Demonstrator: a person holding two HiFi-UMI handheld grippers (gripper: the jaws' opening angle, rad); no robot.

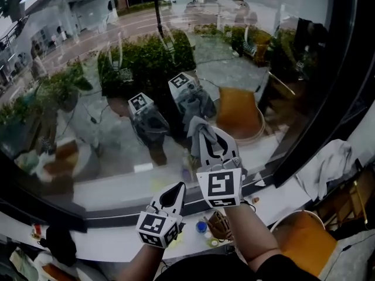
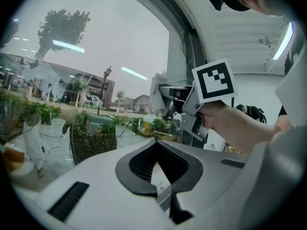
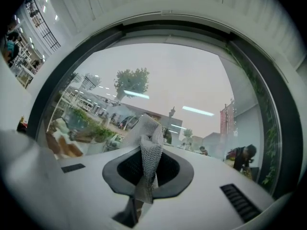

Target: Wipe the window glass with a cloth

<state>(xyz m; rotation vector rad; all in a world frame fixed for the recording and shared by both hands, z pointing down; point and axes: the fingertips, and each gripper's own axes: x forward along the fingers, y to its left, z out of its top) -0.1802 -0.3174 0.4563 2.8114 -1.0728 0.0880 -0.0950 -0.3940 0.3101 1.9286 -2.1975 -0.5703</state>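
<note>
The curved window glass (image 1: 105, 98) fills most of the head view and reflects both grippers. My right gripper (image 1: 212, 134) is raised up to the pane and shut on a grey mesh cloth (image 1: 197, 126). In the right gripper view the cloth (image 3: 150, 152) stands bunched between the jaws in front of the glass (image 3: 182, 80). My left gripper (image 1: 174, 193) hangs lower, by the sill, shut with nothing in it. In the left gripper view its tips (image 2: 156, 140) meet, and the right gripper (image 2: 189, 107) with the cloth (image 2: 159, 86) shows beyond them.
A dark window frame (image 1: 319, 122) runs down the right side. Below the pane lies a white sill (image 1: 111, 242) with small items (image 1: 203, 227) and a dark object (image 1: 61, 243). A white rag (image 1: 328, 165) and an orange seat (image 1: 302, 242) are at the right.
</note>
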